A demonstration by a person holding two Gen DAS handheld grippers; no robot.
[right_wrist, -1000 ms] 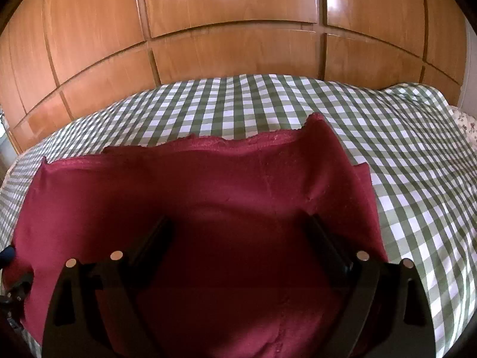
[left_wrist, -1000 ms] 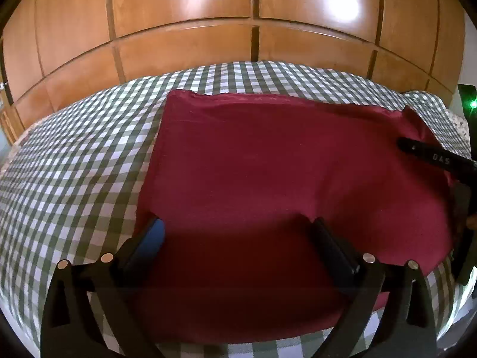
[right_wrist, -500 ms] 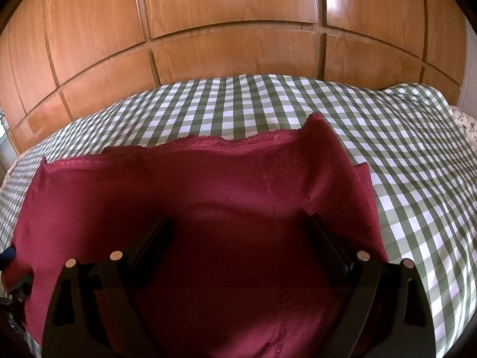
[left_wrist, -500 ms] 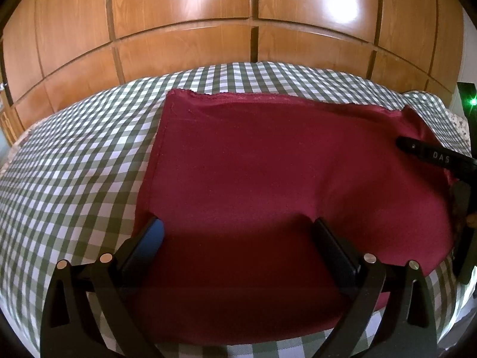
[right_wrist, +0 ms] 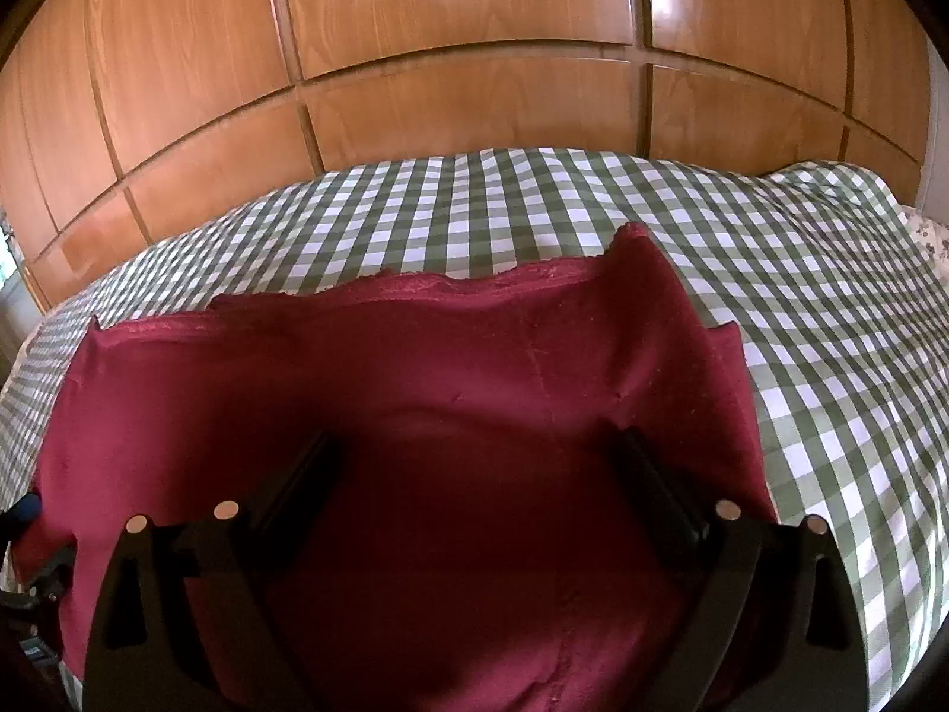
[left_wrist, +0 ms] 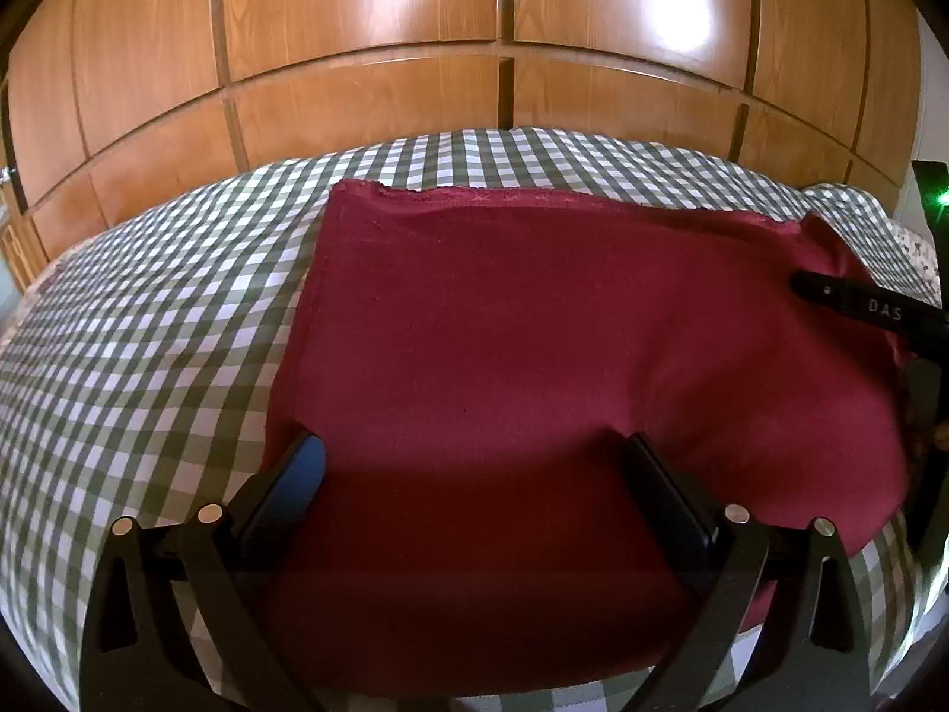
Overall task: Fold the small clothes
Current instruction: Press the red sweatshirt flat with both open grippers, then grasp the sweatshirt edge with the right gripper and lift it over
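Note:
A dark red cloth (left_wrist: pixel 534 326) lies spread flat on the checked bedspread (left_wrist: pixel 148 326). My left gripper (left_wrist: pixel 468 451) hovers open over its near left part, fingers wide apart with only cloth below. In the right wrist view the same red cloth (right_wrist: pixel 415 385) shows a raised far right corner and a small flap at its right edge. My right gripper (right_wrist: pixel 474 451) stands open over the cloth's near right part. The right gripper's black finger (left_wrist: pixel 860 302) shows at the right edge of the left wrist view.
Wooden wardrobe panels (left_wrist: pixel 474 59) stand close behind the bed. The green-and-white bedspread (right_wrist: pixel 830 326) stretches left and right of the cloth. A floral pillow edge (right_wrist: pixel 931 231) lies at the far right. A dark device with a green light (left_wrist: pixel 934 196) is at the right.
Both grippers stay open and nearly still. The left wrist view has crept slightly back and up; the cloth has not moved.

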